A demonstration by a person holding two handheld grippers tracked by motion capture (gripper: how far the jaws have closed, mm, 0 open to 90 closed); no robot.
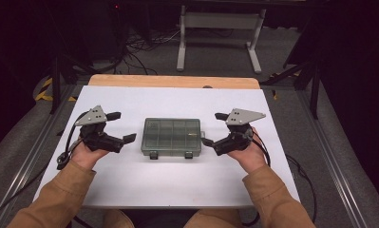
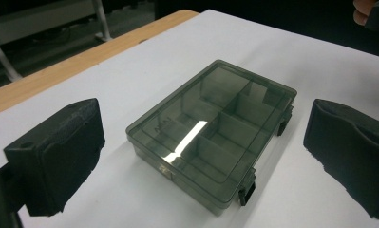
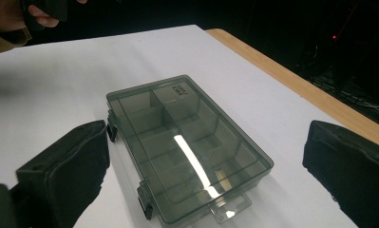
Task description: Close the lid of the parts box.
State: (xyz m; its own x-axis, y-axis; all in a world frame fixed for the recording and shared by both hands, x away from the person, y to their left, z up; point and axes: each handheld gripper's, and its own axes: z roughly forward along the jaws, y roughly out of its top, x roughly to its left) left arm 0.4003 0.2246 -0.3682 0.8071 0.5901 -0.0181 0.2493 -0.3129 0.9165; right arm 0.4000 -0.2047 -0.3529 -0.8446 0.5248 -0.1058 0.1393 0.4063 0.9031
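A smoky clear plastic organiser box (image 1: pixel 171 137) with its lid closed lies flat in the middle of the white table top (image 1: pixel 177 180); two dark latches sit on its near side. Inside, dividers split the box (image 2: pixel 213 131) into several compartments. My left gripper (image 1: pixel 121 127) rests to the left of the box, wide open and empty, its pads (image 2: pixel 59 152) framing the box. My right gripper (image 1: pixel 213 128) is held at the right end of the box (image 3: pixel 184 142), also open with nothing between its fingers (image 3: pixel 71 171).
A wooden strip (image 1: pixel 173 81) runs along the table's far edge. Beyond it stand a white metal frame (image 1: pixel 220 33) and loose cables on the floor. Bare white surface lies in front of the box and on both sides.
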